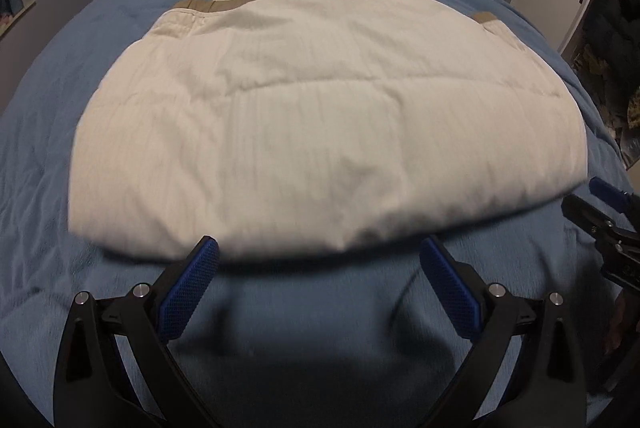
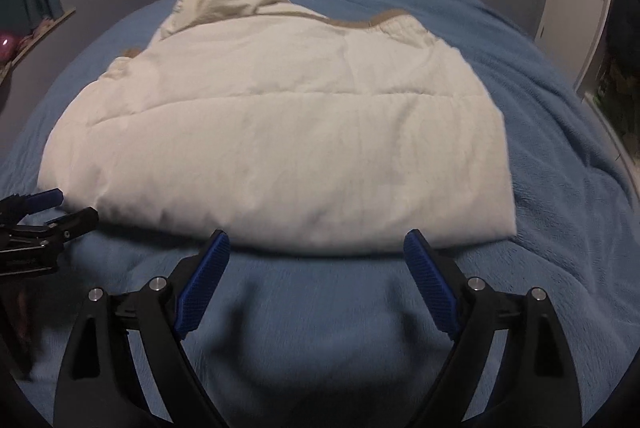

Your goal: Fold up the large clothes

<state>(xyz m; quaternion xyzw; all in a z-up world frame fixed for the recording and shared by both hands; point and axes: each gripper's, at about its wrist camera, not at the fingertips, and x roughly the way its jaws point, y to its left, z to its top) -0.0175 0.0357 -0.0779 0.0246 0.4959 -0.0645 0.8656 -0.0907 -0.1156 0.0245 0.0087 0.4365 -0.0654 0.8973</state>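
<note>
Cream quilted hooded jacket (image 1: 304,116) lies partly folded on blue fleece bed cover (image 1: 48,132). Left gripper (image 1: 320,248) and right gripper (image 2: 316,240) hover at its near hem, jaws spread, empty. Next, likely: pinch hem, fold toward hood.

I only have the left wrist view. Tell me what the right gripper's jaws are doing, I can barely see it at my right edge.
Observer: The right gripper stands wide open with nothing between its blue pads, just short of the near edge of the cream jacket.
Operator: Give me the jacket's right corner.
Observer: That corner lies flat on the blue blanket, to the right of the right gripper's fingers.
Operator: Say what is left of the bed.
Observer: A pink rounded object sits on a ledge by the left wall; I cannot tell what it is.
</note>
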